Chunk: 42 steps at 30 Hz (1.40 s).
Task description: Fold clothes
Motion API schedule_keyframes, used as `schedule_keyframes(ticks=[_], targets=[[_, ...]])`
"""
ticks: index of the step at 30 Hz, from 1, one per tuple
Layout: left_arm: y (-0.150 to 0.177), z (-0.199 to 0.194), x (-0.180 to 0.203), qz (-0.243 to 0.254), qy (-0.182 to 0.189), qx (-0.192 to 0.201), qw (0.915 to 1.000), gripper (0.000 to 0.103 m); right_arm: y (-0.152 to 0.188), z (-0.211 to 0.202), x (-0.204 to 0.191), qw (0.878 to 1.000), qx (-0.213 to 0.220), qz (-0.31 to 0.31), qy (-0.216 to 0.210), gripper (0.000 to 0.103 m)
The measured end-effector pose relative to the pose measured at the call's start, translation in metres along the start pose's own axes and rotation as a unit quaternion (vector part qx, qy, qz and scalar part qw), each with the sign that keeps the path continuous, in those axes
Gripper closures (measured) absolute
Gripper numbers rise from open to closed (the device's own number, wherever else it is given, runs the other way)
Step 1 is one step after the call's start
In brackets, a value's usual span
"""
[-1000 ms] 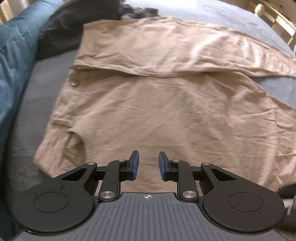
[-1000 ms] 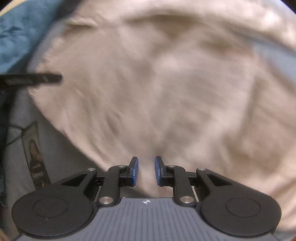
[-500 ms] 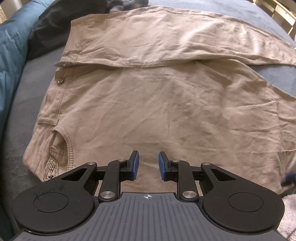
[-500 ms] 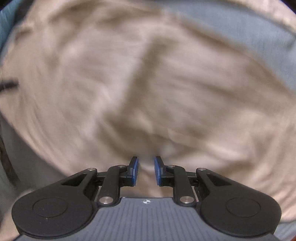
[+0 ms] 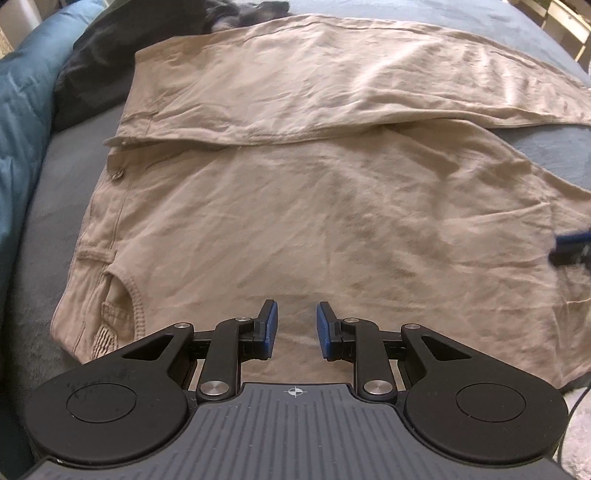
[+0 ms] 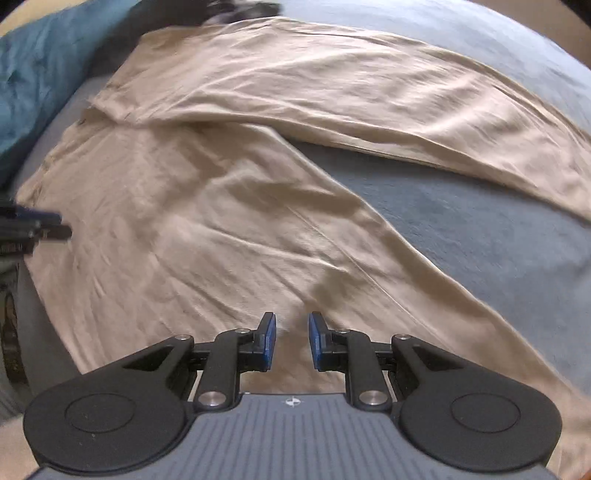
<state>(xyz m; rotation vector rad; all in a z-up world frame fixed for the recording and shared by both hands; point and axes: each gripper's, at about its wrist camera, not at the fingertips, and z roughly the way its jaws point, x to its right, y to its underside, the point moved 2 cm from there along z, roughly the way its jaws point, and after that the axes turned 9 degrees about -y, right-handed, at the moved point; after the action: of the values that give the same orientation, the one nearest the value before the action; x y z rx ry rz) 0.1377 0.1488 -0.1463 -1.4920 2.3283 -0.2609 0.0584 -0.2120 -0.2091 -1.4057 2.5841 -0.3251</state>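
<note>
Beige trousers lie spread on a grey-blue bed cover, waistband to the left, the two legs splayed apart toward the right. My left gripper hovers over the near seat area by the front pocket, jaws a narrow gap apart with nothing between them. In the right wrist view the same trousers fill the frame. My right gripper hangs above the near leg, also narrowly open and empty. Each gripper's blue-padded tip shows at the edge of the other's view.
A teal pillow or duvet lies along the left side. Dark clothing is heaped behind the waistband. Bare bed cover shows between the two trouser legs. Wooden furniture stands at the far right.
My right gripper has swept to the right along the near leg, away from the waist area, and rolled somewhat. The left gripper has drifted slightly over the seat of the trousers. Neither gripper's jaws changed.
</note>
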Motion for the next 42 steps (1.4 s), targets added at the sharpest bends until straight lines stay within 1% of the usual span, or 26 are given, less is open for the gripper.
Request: schedule_keyframes(ticks=[2,3,5,7,9,10,11,13,15,18,19,22,25,27,29,30,33,35,36,38,40,41,42], targets=[[0.0,0.001,0.003,0.001,0.002,-0.001,1.0,0.08,0.022,0.002,0.003,1.0,-0.016,-0.025,0.005,0.081],[0.0,0.003,0.004,0.0,0.002,-0.002,1.0,0.08,0.032,-0.007,0.009,0.999,-0.018,-0.036,0.004,0.081],[0.0,0.006,0.005,-0.001,0.001,-0.01,0.9999,0.08,0.055,-0.016,0.019,0.998,-0.036,-0.059,0.012,0.081],[-0.001,0.007,0.004,-0.004,0.0,-0.012,0.9999,0.08,0.073,-0.017,0.026,0.993,-0.075,-0.078,0.036,0.08],[-0.003,0.007,0.003,-0.007,0.0,-0.011,0.9999,0.08,0.083,-0.029,0.038,0.992,-0.091,-0.073,0.053,0.08],[-0.004,0.006,0.003,-0.007,0.0,-0.01,0.9999,0.08,0.08,-0.035,0.042,0.991,-0.095,-0.066,0.062,0.08],[-0.005,0.006,0.003,-0.008,-0.001,-0.01,0.9999,0.08,0.073,-0.04,0.043,0.992,-0.087,-0.065,0.065,0.08],[-0.006,0.008,0.005,-0.008,-0.002,-0.014,0.9999,0.08,0.048,-0.046,0.036,0.995,-0.04,-0.078,0.052,0.08],[-0.008,0.009,0.007,-0.009,-0.003,-0.018,0.9998,0.08,0.021,-0.039,0.026,0.995,-0.006,-0.098,0.033,0.079],[-0.009,0.009,0.01,-0.005,0.0,-0.018,0.9998,0.08,0.011,-0.025,0.025,0.993,0.007,-0.116,0.031,0.079],[-0.009,0.009,0.011,-0.002,-0.001,-0.019,0.9998,0.08,0.014,-0.023,0.031,0.993,0.003,-0.115,0.039,0.079],[-0.009,0.009,0.011,0.003,-0.003,-0.017,0.9998,0.08,0.04,-0.029,0.068,0.995,-0.02,-0.071,0.074,0.079],[-0.009,0.008,0.01,0.002,-0.006,-0.017,0.9998,0.08,0.076,-0.061,0.119,0.991,-0.041,-0.02,0.125,0.079],[-0.009,0.007,0.009,0.0,-0.007,-0.019,0.9998,0.08,0.096,-0.081,0.152,0.983,-0.064,0.019,0.171,0.079],[-0.009,0.007,0.009,0.002,-0.009,-0.021,0.9997,0.08,0.112,-0.096,0.182,0.969,-0.086,0.072,0.219,0.079],[-0.01,0.007,0.009,0.004,-0.01,-0.022,0.9997,0.08,0.117,-0.102,0.19,0.964,-0.091,0.092,0.234,0.079],[-0.011,0.005,0.012,0.009,-0.01,-0.023,0.9996,0.08,0.107,-0.107,0.168,0.974,-0.082,0.059,0.201,0.079],[-0.012,0.004,0.014,0.013,-0.012,-0.025,0.9995,0.08,0.093,-0.097,0.132,0.988,-0.069,0.004,0.139,0.079],[-0.012,0.005,0.015,0.014,-0.013,-0.026,0.9995,0.08,0.085,-0.091,0.112,0.992,-0.063,-0.026,0.106,0.079],[-0.012,0.005,0.017,0.013,-0.014,-0.031,0.9993,0.08,0.076,-0.074,0.081,0.993,-0.058,-0.08,0.057,0.079],[-0.012,0.005,0.018,0.012,-0.016,-0.035,0.9992,0.08,0.077,-0.057,0.068,0.99,-0.065,-0.115,0.041,0.079],[-0.011,0.005,0.019,0.013,-0.017,-0.036,0.9991,0.08,0.083,-0.052,0.068,0.989,-0.073,-0.118,0.042,0.079],[-0.011,0.004,0.02,0.015,-0.018,-0.035,0.9991,0.08,0.092,-0.051,0.076,0.99,-0.088,-0.098,0.056,0.079]])
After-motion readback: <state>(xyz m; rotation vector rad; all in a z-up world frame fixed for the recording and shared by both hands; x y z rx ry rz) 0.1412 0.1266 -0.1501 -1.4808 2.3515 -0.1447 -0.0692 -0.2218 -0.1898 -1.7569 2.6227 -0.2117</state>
